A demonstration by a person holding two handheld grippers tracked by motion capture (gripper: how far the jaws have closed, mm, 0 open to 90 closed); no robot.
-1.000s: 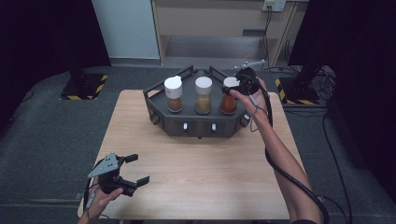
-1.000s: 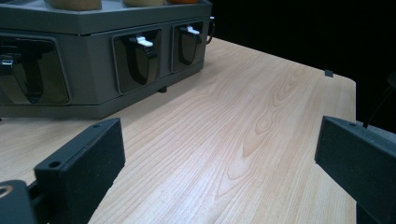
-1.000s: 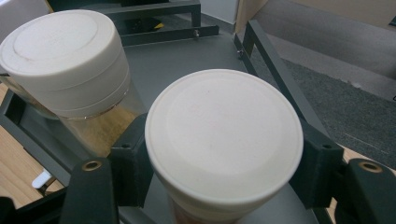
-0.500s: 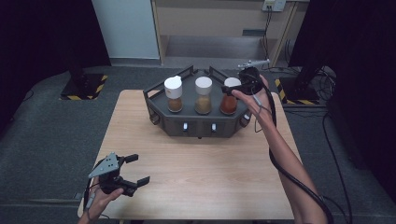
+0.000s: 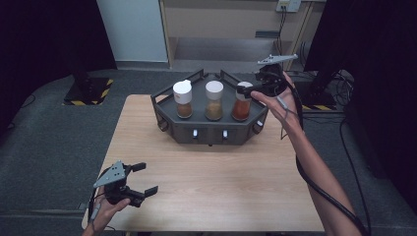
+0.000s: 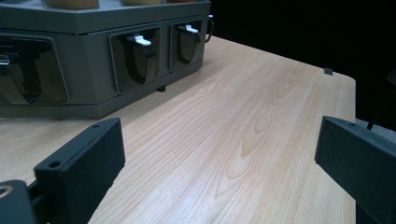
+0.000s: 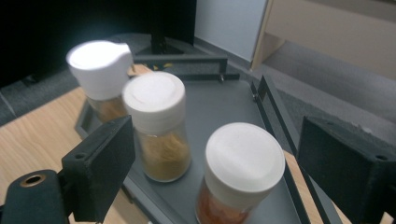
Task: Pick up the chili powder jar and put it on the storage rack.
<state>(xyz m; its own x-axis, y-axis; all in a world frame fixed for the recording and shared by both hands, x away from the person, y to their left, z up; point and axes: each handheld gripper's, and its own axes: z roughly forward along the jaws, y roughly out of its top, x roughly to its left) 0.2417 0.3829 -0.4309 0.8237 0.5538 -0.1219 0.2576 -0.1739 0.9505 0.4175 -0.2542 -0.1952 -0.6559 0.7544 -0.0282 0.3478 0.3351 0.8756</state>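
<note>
Three white-capped glass spice jars stand upright in a dark grey hexagonal metal rack on the pale wooden table. Right gripper hovers at the red-spice jar, jaws just opened, apart, cap between them untouched. Left gripper rests low near the table's front corner, jaws apart, empty.

Light wooden table takes up the middle of the high view, with a dark grey six-sided tray at its far edge. On the tray's left sits a white-capped jar of brown spice, and a second jar with tan powder is just beside it. The tray's front has little white switches. White panel upper left, yellow-black striped base on the floor below it, tangled cables at the right.
</note>
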